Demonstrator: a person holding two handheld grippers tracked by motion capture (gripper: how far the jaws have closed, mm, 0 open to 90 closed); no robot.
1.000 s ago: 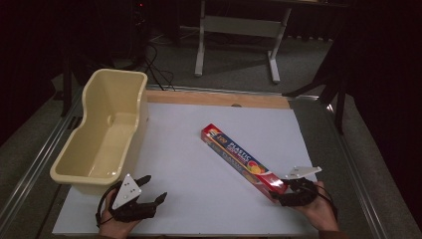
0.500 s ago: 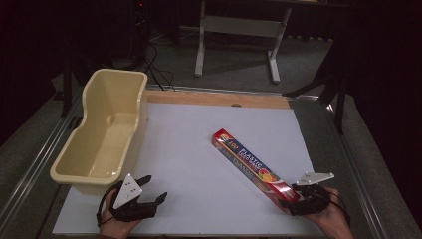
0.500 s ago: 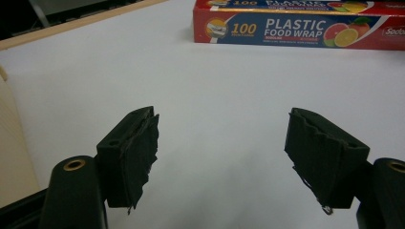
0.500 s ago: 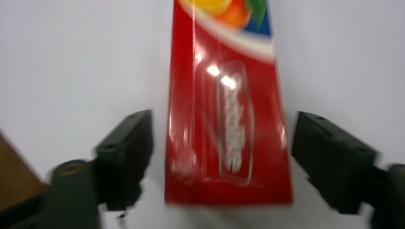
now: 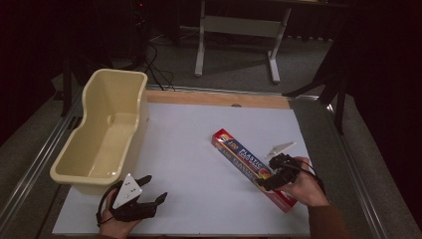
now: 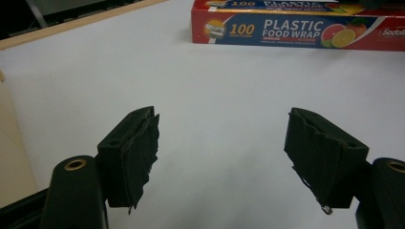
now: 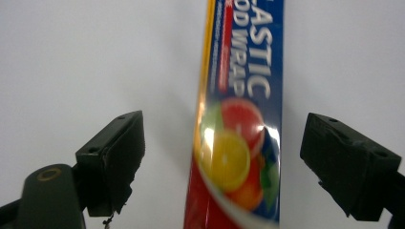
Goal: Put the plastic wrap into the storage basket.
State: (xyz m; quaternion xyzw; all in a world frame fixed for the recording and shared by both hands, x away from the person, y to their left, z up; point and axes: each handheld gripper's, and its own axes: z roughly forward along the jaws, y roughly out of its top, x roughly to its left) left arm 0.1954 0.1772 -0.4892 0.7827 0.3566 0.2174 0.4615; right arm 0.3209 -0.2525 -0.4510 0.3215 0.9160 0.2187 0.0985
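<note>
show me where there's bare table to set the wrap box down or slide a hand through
Widest bare patch: the white sheet between the yellow tub and the food wrap box. Another strip lies beyond the box, up to the wooden edge. Crowded: the near right corner, where the right gripper hangs open over the box.

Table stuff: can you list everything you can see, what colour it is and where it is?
Food wrap box: one, red and blue with fruit pictures, lying flat on the sheet's right half, between the right gripper's open jaws, not pressed.
Tub: one, pale yellow, on the left edge of the sheet.
Sheet: one, white, covering the table top.
Wooden strip: one, light brown, along the far edge of the sheet.
Metal stand: one, grey, on the floor behind the table.
Left gripper: one, black, near left, jaws open, holding nothing.
Right gripper: one, black, over the box, jaws just opened.
</note>
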